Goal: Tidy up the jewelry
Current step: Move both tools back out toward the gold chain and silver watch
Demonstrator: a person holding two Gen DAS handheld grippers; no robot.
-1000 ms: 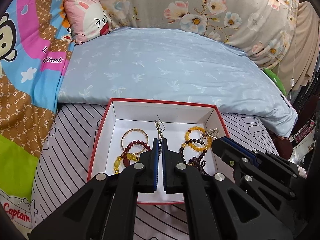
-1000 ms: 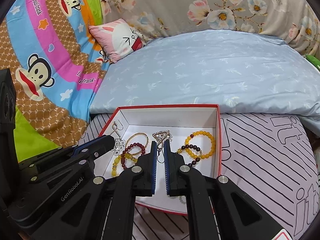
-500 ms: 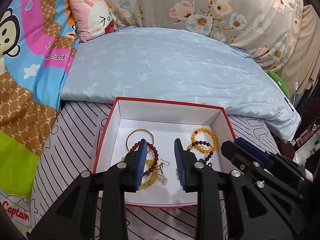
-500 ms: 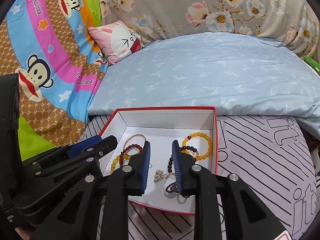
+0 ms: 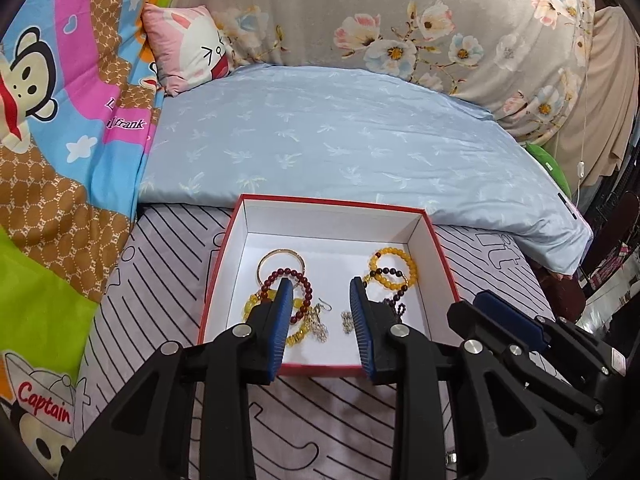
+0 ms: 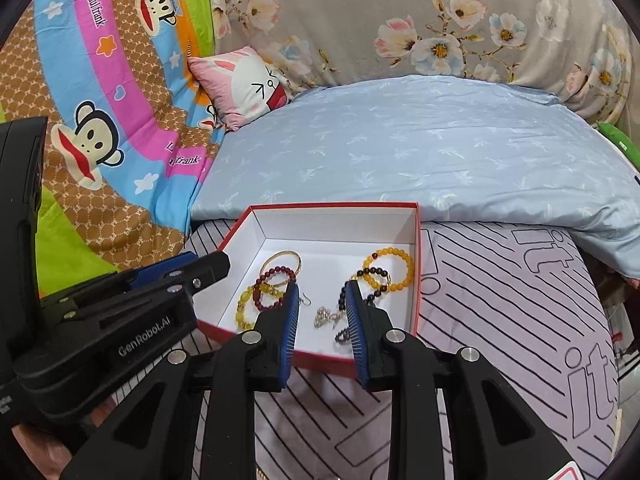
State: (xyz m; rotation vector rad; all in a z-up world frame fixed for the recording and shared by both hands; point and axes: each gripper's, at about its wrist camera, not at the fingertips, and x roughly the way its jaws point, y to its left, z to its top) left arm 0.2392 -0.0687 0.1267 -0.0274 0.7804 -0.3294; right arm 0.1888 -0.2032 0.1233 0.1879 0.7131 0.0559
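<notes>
The left hand-held gripper [image 5: 320, 292] and the right hand-held gripper [image 6: 322, 294] are held above the near edge of a red box [image 5: 438, 236] on the bed [image 5: 168, 280]. Both pairs of jaws have just been opening and grip nothing. Bracelets [image 5: 394, 268] and silver earrings [image 5: 320, 320] lie inside the box (loose on its white floor).

Striped bed sheet [image 5: 168, 248], red box [image 5: 442, 256], pale blue pillow [image 5: 340, 136]
</notes>
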